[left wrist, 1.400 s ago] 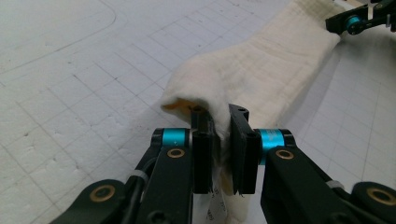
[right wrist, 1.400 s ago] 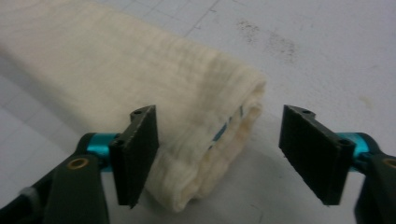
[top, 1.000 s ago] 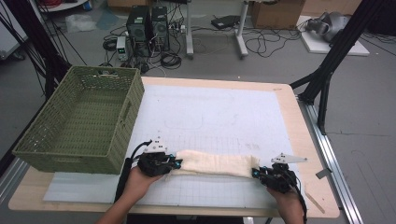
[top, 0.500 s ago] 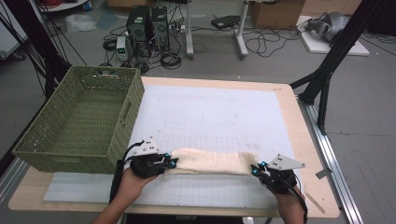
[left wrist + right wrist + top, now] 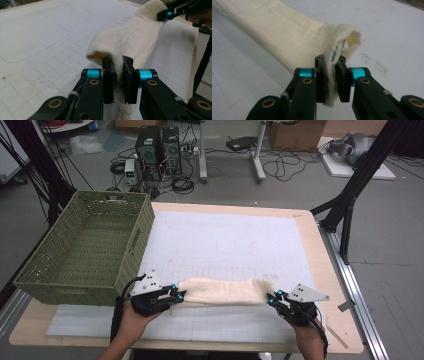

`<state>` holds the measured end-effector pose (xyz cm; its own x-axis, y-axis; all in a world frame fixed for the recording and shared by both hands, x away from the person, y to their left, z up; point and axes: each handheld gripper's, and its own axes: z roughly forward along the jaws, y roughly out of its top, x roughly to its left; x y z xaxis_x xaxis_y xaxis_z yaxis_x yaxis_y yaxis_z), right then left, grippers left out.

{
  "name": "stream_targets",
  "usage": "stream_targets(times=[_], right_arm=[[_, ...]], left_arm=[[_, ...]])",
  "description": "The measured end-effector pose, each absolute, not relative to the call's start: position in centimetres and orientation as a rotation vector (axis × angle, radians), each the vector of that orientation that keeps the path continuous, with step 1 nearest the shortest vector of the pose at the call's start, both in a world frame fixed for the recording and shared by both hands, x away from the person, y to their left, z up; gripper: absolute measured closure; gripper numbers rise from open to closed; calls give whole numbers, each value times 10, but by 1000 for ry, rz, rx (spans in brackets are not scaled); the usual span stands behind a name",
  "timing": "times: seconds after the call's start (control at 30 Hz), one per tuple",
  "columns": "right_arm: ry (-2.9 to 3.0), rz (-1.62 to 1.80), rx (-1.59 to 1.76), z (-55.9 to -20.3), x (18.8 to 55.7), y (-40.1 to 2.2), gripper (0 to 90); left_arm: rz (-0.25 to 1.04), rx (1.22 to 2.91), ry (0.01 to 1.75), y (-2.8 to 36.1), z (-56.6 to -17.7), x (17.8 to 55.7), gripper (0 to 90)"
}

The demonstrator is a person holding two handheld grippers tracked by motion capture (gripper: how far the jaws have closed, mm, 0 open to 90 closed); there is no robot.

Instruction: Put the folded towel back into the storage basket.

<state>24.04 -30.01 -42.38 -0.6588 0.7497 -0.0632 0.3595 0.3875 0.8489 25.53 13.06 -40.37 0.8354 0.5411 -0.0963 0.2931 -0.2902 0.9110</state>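
From above, a cream cloth (image 5: 222, 292), folded into a long narrow band, lies across the near part of the white gridded mat (image 5: 225, 245) on the wooden table (image 5: 332, 270), stretched between the two grippers. The left gripper (image 5: 176, 296) pinches its left end and the right gripper (image 5: 272, 298) its right end, each held by a hand coming in from the near edge. A green woven basket (image 5: 85, 250) stands on the table's left side, just beside the left gripper, and the floor beyond is strewn with cables (image 5: 280, 167) and computer cases (image 5: 155, 145). The left gripper view brings out what the high view cannot: the jaws are clamped on a bunched fold of the cloth (image 5: 130, 40), with a rounded, slightly yellow hollow in the fabric beside them, and the other gripper (image 5: 172, 12) gripping the far end at top right. The right gripper view shows its own jaws closed on the cloth's edge (image 5: 329, 72), where thin blue stitching or stripes run along the fabric, and the end curling open like a tube beyond the jaws, the rest of the band running away to the upper left.
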Motion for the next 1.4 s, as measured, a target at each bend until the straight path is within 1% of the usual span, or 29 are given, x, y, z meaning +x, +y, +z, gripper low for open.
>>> stream_targets(times=[0.3, 0.43, 0.83, 1.13, 1.4], right_arm=[[2132, 1312, 887, -410, 241, -301, 809], [2124, 1315, 852, -403, 244, -296, 811], [2073, 1378, 787, -370, 276, -280, 812], [2069, 1385, 732, -353, 303, -255, 812], [2075, 1383, 713, -336, 328, -232, 812]], left_arm=[[299, 1818, 609, 143, -391, 252, 805], [322, 1798, 607, 149, -383, 252, 807], [377, 1733, 602, 165, -366, 249, 808], [410, 1656, 634, 190, -352, 247, 810], [448, 1633, 655, 201, -346, 245, 810]])
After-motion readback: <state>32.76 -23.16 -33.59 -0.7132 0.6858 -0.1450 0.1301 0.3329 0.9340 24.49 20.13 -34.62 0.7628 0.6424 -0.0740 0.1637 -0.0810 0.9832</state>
